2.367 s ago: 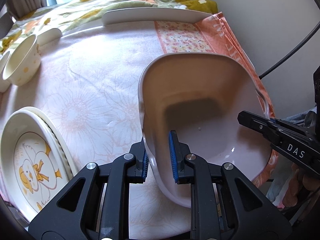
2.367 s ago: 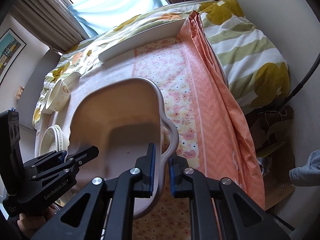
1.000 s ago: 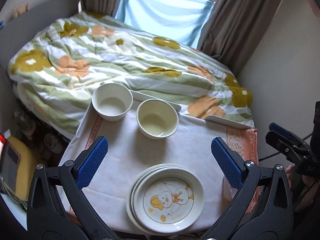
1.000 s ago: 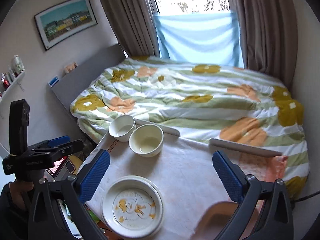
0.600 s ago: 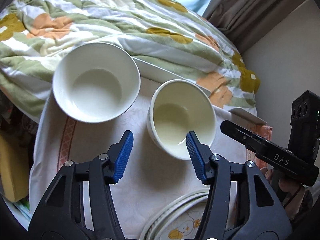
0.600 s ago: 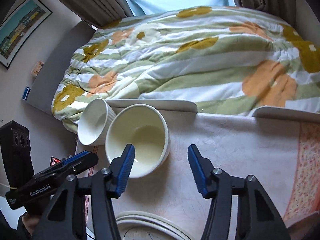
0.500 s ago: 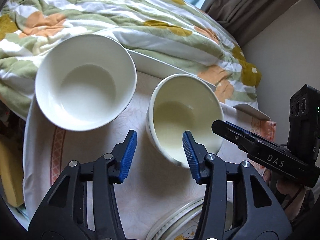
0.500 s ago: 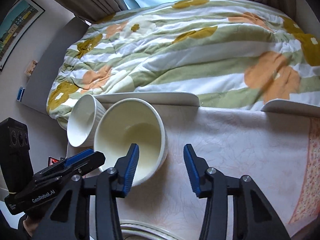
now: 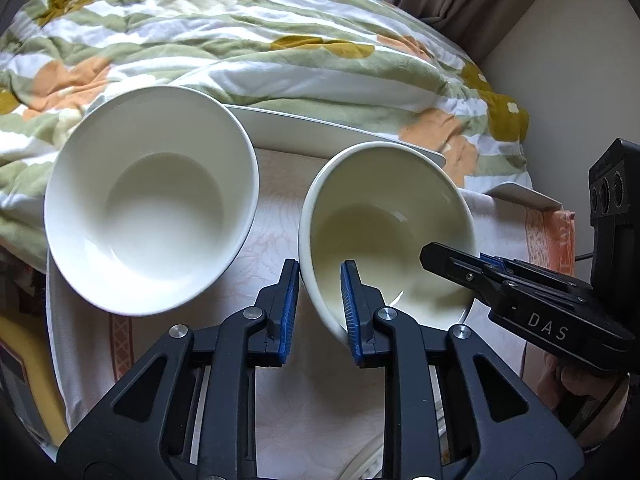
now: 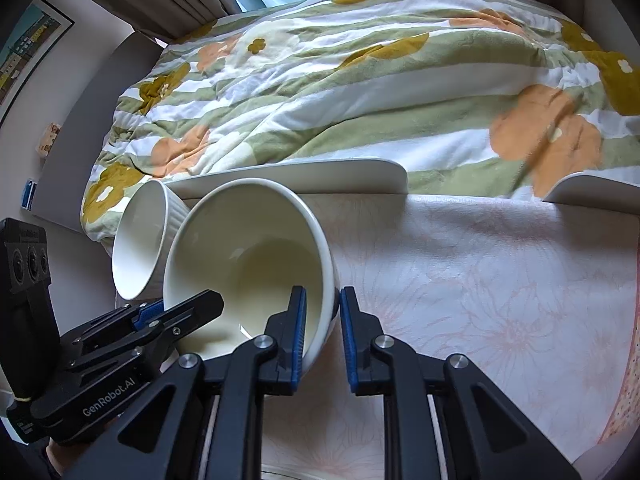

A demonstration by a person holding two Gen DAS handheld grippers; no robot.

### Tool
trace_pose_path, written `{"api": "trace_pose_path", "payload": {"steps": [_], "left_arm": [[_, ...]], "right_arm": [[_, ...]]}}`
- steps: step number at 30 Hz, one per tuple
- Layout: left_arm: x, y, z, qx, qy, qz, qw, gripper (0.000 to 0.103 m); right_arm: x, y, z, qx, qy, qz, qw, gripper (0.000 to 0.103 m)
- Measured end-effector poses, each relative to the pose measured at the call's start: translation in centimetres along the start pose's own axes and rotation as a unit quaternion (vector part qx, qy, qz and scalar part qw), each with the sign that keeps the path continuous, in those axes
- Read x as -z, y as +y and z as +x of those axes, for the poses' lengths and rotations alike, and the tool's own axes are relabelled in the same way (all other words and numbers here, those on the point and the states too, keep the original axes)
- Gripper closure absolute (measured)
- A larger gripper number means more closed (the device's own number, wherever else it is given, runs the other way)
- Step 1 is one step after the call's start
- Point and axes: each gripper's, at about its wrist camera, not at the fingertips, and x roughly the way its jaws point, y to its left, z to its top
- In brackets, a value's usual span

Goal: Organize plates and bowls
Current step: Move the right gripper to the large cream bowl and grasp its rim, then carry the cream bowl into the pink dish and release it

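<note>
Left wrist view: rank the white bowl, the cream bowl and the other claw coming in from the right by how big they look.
1. White bowl, largest.
2. Cream bowl, somewhat smaller.
3. Right claw, smallest in frame, though partly cut off at the edge.
The bowls sit at similar distance, so their order is probably real.

Right gripper (image 10: 322, 320) is clamping the near-right rim of the cream bowl (image 10: 248, 256), jaws just closing, one blue pad inside, one outside. Left gripper (image 10: 160, 312) is gripping the bowl's near-left rim. White ribbed bowl (image 10: 140, 240) is sitting touching it on the far left. Both are resting on the floral tablecloth (image 10: 480, 280); striped flowered duvet (image 10: 360, 80) is lying beyond.
</note>
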Motion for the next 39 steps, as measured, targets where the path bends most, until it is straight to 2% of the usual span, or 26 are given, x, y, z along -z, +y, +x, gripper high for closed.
{"api": "trace_pose_path", "payload": {"steps": [6,11,17,25,33,39], "left_arm": [[0.2,-1.0,-1.6,0.0,-0.014,0.022,0.9997,0.084],[0.3,-3.0,-4.8,0.01,-0.032,0.035,0.9988,0.084],[1.6,-7.0,-9.4,0.024,-0.059,0.049,0.9968,0.084],[6.4,-15.1,-13.4,0.047,-0.087,0.076,0.9921,0.084],[12.3,-24.8,-12.8,0.061,-0.09,0.084,0.9905,0.084],[15.7,-30.7,-9.3,0.076,-0.057,0.088,0.9915,0.084]], "right_arm": [[0.8,-0.1,-1.0,-0.005,-0.013,0.012,1.0,0.087],[1.3,0.4,-4.4,-0.006,-0.038,0.017,0.999,0.087],[3.1,0.2,-10.4,-0.016,-0.078,0.024,0.997,0.087],[7.8,-3.2,-18.4,-0.019,-0.121,0.025,0.992,0.087],[12.8,-9.8,-24.3,-0.002,-0.132,0.023,0.991,0.087],[15.4,-15.1,-26.5,0.026,-0.125,0.033,0.991,0.087]]}}
